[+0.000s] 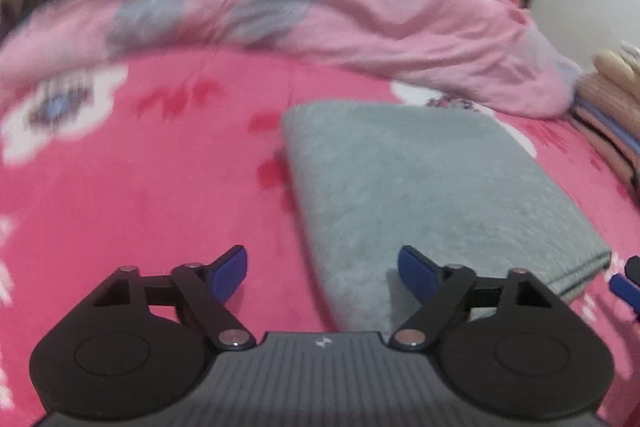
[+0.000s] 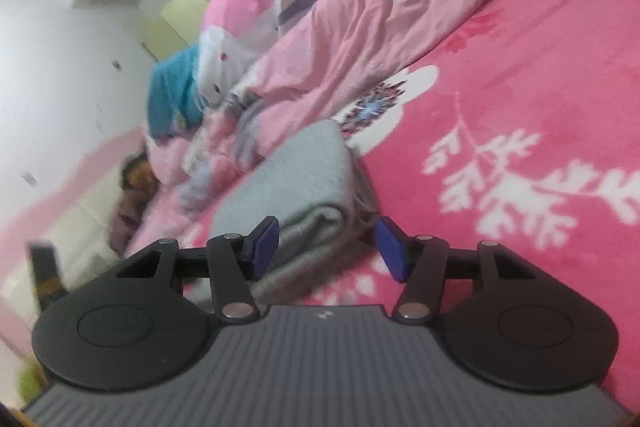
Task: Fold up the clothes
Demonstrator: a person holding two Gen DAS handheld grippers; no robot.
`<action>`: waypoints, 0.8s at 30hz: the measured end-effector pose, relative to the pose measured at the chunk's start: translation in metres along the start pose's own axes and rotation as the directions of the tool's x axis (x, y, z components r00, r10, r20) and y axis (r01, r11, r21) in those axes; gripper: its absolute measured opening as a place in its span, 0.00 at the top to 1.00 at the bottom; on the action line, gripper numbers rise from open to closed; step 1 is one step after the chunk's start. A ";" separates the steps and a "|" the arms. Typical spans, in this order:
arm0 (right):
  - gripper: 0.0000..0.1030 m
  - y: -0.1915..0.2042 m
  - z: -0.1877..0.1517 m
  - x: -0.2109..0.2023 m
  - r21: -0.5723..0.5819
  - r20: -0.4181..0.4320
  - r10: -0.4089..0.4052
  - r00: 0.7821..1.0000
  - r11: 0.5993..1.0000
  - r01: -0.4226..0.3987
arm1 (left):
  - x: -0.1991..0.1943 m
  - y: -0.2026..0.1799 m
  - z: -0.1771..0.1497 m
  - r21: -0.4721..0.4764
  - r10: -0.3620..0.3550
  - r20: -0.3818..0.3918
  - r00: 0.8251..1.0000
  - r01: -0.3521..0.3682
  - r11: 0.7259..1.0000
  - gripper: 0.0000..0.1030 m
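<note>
Broadly, the scene was a bed (image 1: pixel 120 187) covered by a bright pink blanket printed with white flowers and sprigs. A rumpled pale pink duvet (image 1: pixel 360 7) lay heaped along its far side, with a teal cloth (image 2: pixel 172 91) beyond it. White walls (image 2: pixel 60 47) stood behind, and a stack of folded fabrics (image 1: pixel 608 123) sat at the bed's right edge in the left view.

A folded grey towel (image 1: pixel 420 187) lay flat on the blanket, well apart from the duvet in the left view.

The left tongs (image 1: pixel 322 269) stood wide apart and released, gripping nothing; the near corner of the towel lay below the gap, and whether either pad touched it could not be told. The right tongs (image 2: pixel 326 247) stood roughly half open, straddling the thick folded end of the towel, with a visible gap between each blue pad (image 2: pixel 266 243) and the cloth; nothing was clamped. Part of the right tongs showed at the right edge of the left view.

No containers were visible.
</note>
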State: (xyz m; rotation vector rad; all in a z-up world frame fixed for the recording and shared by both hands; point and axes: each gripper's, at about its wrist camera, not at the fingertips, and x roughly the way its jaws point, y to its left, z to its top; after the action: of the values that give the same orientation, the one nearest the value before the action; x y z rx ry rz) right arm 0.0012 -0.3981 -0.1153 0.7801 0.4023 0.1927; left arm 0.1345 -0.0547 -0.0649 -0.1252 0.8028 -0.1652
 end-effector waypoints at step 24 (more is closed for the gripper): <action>0.82 -0.016 0.034 0.065 0.142 -0.106 0.136 0.985 0.982 -0.121 | 0.020 0.023 -0.004 -0.215 -0.177 -0.044 0.983 0.164 0.963 0.65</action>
State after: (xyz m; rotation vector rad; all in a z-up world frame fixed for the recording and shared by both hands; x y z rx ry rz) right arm 0.0750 -0.4107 -0.1236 0.9323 0.4784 0.3357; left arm 0.1470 -0.0359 -0.0858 -0.3921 0.8711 -0.2477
